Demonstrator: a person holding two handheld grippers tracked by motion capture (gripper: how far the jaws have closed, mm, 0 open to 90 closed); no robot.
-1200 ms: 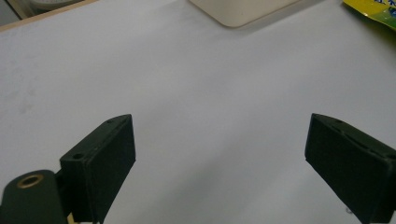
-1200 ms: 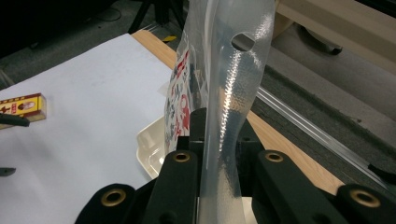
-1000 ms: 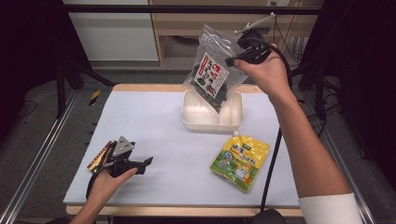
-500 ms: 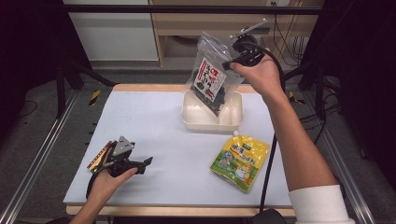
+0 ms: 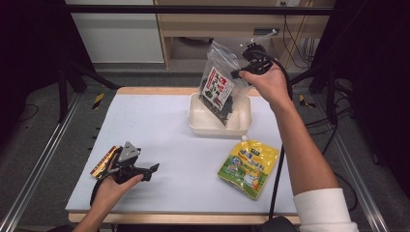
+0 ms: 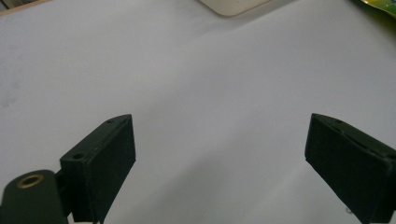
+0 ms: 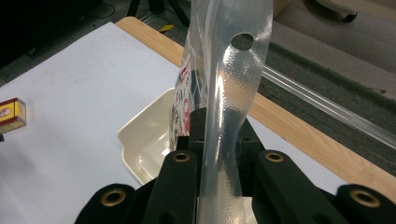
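Observation:
A clear plastic bag (image 5: 220, 89) with dark contents and a red-and-white label hangs from my right gripper (image 5: 241, 72), which is shut on its top edge. The bag's lower end dips into the cream tray (image 5: 241, 126) at the back of the white mat. In the right gripper view the bag's clear header strip (image 7: 224, 121) runs up between the closed jaws, above the cream tray (image 7: 144, 140). My left gripper (image 5: 150, 170) rests low at the mat's front left, open, with nothing between its pads (image 6: 105, 163).
A yellow-green pouch (image 5: 249, 166) lies flat on the mat in front of the tray. A small red-and-yellow box (image 5: 104, 162) sits at the mat's left edge beside the left hand, also seen as a box (image 7: 11, 114). Metal rails flank the table.
My right gripper has moved down and left with the bag, so the bag's bottom now sits lower in the tray. The left gripper has stayed put.

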